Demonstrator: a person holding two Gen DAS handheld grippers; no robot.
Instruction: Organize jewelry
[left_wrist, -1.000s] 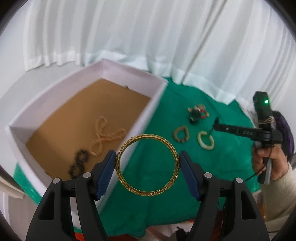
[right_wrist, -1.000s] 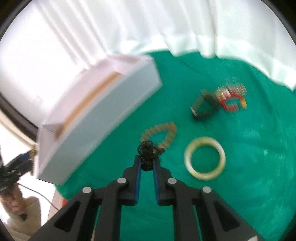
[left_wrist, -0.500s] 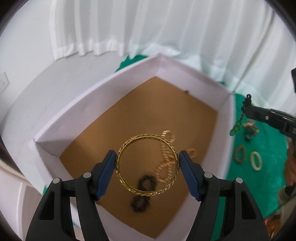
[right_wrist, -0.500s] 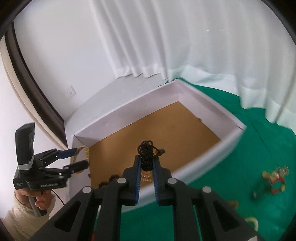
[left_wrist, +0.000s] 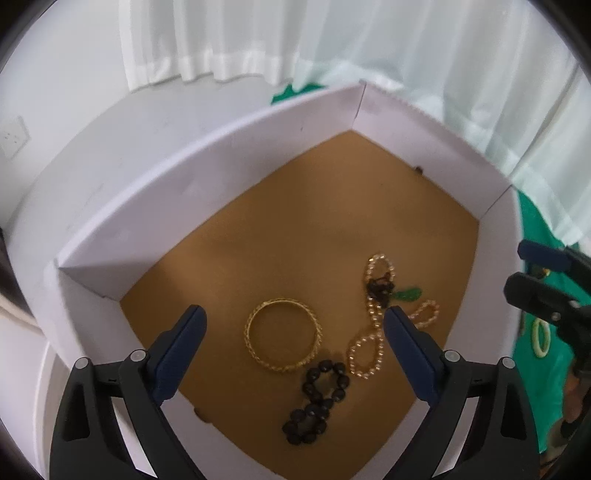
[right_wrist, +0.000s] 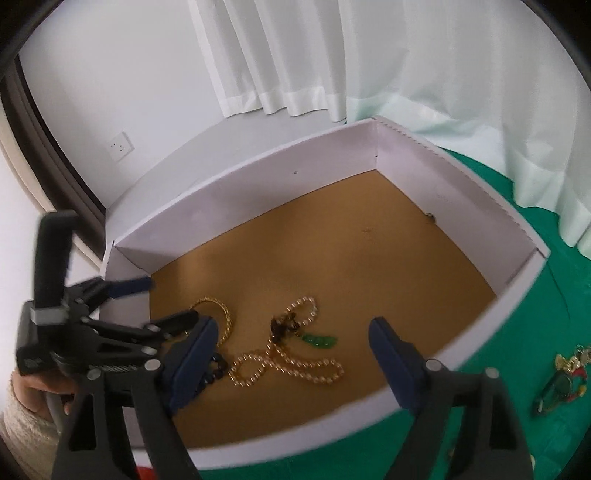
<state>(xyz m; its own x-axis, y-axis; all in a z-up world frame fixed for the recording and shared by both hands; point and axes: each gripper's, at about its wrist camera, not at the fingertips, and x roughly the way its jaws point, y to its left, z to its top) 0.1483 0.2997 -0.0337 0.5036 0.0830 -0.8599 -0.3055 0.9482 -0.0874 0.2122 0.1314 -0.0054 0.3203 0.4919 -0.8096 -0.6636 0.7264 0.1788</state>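
Left wrist view: the left gripper (left_wrist: 293, 328) has its jaws wide and opening, with nothing clamped. Between and below the jaws, the gold bangle (left_wrist: 282, 339) lies flat on the brown floor of the white box (left_wrist: 207, 155). Just below the bangle lies the black bead bracelet (left_wrist: 317, 398), fully visible only in this view. By the right jaw lies the pearl strand (left_wrist: 369, 343), with the dark knotted cord and green pendant (left_wrist: 406, 294) resting across it further out. Beyond the box wall, a pale ring (left_wrist: 542, 338) lies on the green worktop (left_wrist: 532, 354).

Right wrist view: the right gripper (right_wrist: 291, 345) also has its jaws wide and opening, empty, above the strand. The left jaw hides most of the bangle and black beads. This view alone shows the hand (right_wrist: 33, 384) on the left gripper and a coloured trinket cluster (right_wrist: 563, 380) to the right.
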